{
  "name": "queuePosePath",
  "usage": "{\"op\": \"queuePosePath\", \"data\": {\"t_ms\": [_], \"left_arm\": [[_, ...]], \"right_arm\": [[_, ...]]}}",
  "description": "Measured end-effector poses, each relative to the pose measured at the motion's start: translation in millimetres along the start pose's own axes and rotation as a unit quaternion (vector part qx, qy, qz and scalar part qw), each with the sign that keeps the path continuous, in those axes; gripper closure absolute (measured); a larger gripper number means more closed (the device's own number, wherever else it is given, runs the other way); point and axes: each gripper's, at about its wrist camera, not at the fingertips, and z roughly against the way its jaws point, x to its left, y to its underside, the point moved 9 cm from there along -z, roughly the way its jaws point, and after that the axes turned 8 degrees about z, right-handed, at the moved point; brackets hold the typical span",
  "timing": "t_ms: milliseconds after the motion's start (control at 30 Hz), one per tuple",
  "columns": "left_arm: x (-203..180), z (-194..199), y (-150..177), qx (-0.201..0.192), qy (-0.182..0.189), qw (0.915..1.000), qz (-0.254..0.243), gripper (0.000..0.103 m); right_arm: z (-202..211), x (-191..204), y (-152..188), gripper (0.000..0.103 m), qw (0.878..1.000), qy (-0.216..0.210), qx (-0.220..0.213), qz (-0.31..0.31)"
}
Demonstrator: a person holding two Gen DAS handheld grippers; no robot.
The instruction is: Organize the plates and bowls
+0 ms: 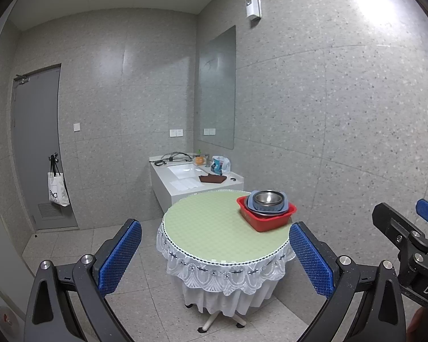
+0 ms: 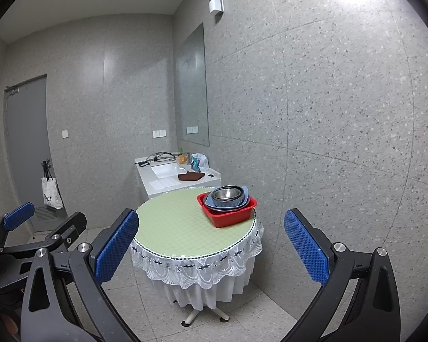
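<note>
A red plastic basin (image 1: pixel 266 218) (image 2: pixel 228 213) sits at the far right of a round table (image 1: pixel 211 228) (image 2: pixel 174 225) with a pale green top. In it lie blue plates (image 1: pixel 254 199) (image 2: pixel 244 192) with stacked steel bowls (image 1: pixel 268 199) (image 2: pixel 226 195) on top. My left gripper (image 1: pixel 215 252) is open and empty, held in the air well short of the table. My right gripper (image 2: pixel 211 246) is also open and empty, at about the same distance. Each gripper shows at the edge of the other's view.
A white lace cloth (image 1: pixel 228 273) hangs around the table, which stands on a metal foot (image 1: pixel 214 320). Behind it a white sink counter (image 1: pixel 191 181) holds cables, a bag and a brown cloth. A grey door (image 1: pixel 37 148) with a hanging tote bag is at the left.
</note>
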Motion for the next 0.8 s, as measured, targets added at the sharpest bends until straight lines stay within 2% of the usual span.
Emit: {"op": "queuePosePath", "data": {"t_ms": [800], "left_arm": [[-1.3, -1.3, 3.0, -0.002, -0.003, 1.0, 0.002, 0.001]], "right_arm": [[3.0, 6.1, 0.1, 0.0, 1.0, -0.001, -0.002, 0.0]]}}
